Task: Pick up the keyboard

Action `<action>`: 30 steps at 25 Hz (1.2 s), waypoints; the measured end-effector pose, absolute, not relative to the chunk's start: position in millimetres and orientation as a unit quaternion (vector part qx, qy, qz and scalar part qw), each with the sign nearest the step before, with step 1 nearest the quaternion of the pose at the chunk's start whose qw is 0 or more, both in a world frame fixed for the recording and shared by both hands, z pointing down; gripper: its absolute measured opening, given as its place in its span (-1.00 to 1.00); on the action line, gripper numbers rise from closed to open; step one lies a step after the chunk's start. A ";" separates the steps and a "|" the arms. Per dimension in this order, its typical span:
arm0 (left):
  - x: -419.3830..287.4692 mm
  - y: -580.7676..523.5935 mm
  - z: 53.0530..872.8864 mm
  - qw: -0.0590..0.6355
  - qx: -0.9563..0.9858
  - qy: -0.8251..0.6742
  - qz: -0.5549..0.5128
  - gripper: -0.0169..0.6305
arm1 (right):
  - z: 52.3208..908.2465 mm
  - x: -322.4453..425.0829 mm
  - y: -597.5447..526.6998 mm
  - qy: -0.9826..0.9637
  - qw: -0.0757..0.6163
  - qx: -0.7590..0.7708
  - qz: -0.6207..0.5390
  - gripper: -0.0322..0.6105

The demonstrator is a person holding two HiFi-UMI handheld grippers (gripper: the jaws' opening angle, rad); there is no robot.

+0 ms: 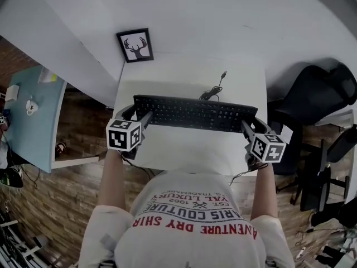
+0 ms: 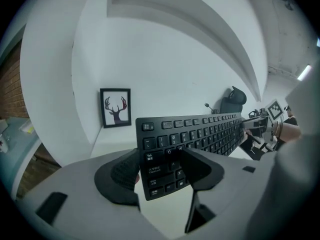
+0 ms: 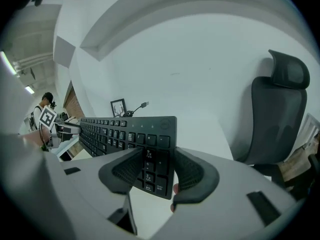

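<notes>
Slim black rectangular keyboard (image 1: 195,113), thin cable (image 1: 213,89) coiled behind

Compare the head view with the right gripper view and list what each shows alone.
Head view only: the person's printed shirt and the marker cube on the right gripper. Right gripper view only: that gripper's pads clamped on the keyboard's end keys. Both: the keyboard, the deer picture, the black chair and the cable plug.

A black keyboard (image 3: 120,133) gripped at its near end by the right tongs (image 3: 157,173), one pad on the keys, the other behind, cable (image 3: 136,108) trailing beyond, small framed picture (image 3: 118,107) against the white wall, black office chair (image 3: 277,114) at right
</notes>
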State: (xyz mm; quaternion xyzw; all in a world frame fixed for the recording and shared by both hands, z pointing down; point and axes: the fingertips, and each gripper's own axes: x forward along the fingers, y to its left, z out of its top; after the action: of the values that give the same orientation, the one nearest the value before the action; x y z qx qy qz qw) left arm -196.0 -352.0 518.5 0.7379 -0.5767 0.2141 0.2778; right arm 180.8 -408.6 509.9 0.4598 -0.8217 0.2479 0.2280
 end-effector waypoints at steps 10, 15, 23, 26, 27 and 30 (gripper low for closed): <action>-201.9 -386.2 427.0 0.190 0.759 -0.599 0.171 -0.09 | 428.3 176.2 -437.3 -0.843 0.174 0.473 0.190 -0.23; -201.2 -400.3 389.9 0.158 0.770 -0.600 0.151 -0.09 | 386.8 177.0 -449.2 -0.851 0.154 0.477 0.159 -0.25; -202.3 -414.2 352.8 0.125 0.776 -0.601 0.143 -0.09 | 359.5 176.5 -454.6 -0.850 0.140 0.486 0.146 -0.25; -201.4 -417.5 346.6 0.119 0.776 -0.602 0.142 -0.09 | 354.9 177.7 -455.9 -0.848 0.138 0.491 0.142 -0.25; -201.0 -418.5 345.5 0.118 0.776 -0.603 0.141 -0.09 | 353.6 178.2 -456.7 -0.848 0.138 0.493 0.140 -0.25; -200.6 -419.2 345.7 0.120 0.775 -0.604 0.139 -0.09 | 352.2 178.6 -457.3 -0.848 0.140 0.492 0.137 -0.25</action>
State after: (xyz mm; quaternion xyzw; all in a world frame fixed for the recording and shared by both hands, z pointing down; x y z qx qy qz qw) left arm -200.6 -419.2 345.7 0.7753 -0.6042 0.1394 0.1197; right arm 178.6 -457.3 352.2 0.4924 -0.8481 0.1371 0.1399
